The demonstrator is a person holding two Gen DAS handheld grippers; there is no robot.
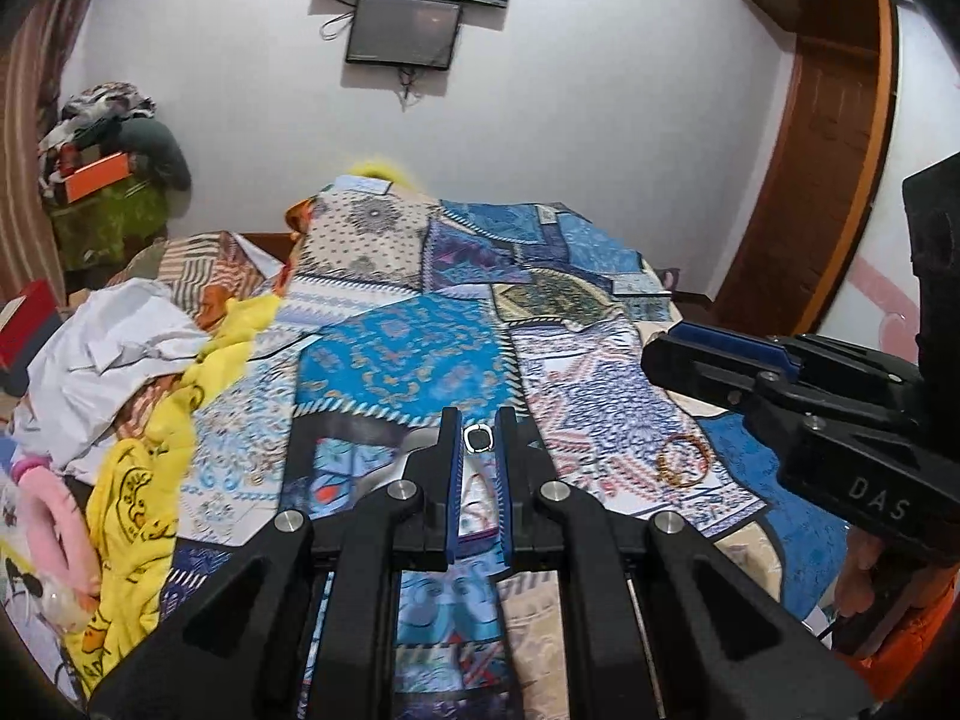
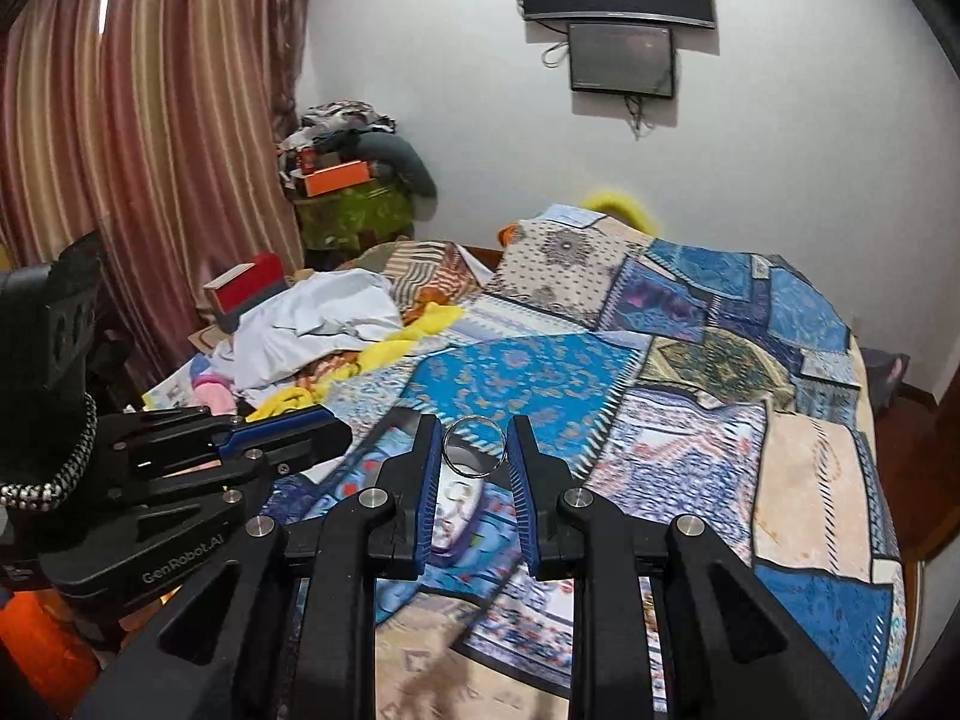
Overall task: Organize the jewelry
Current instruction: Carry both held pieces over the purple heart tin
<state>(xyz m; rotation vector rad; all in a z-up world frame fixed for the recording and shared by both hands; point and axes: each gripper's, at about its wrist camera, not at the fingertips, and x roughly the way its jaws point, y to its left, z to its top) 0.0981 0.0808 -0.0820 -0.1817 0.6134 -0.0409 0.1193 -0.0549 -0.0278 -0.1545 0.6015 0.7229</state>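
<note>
Both grippers hang in the air above a bed (image 1: pixel 414 354) spread with a patchwork cover of blue, cream and rust prints.

The left gripper (image 1: pixel 478 441) is pinched on a small ring (image 1: pixel 478 439) right at its fingertips. The ring looks pale and silvery, with a squarish face whose dark centre is framed by a lighter rim. It sits upright between the two blue pads, lifted clear of the bedcover.

The right gripper (image 2: pixel 474 447) holds a thin bangle (image 2: pixel 474 446), a plain silver hoop, bright and narrow, wide enough to span the gap between the fingers. Each blue pad presses on one side of the hoop, and it tilts slightly, showing an oval opening with the cover visible through it. It too is off the bed.

Lying on the bedcover, to the right of the left gripper and below the right one as seen from the left wrist, is a small bundle of gold-coloured bangles (image 1: pixel 684 461), thin rings stacked loosely together on a blue and white patterned patch.

A heap of clothes (image 1: pixel 120 372), white, yellow and pink, crowds the left side of the bed. Two dark screens (image 2: pixel 618 18) hang on the white wall, and striped curtains (image 2: pixel 132 150) hang to the left.
</note>
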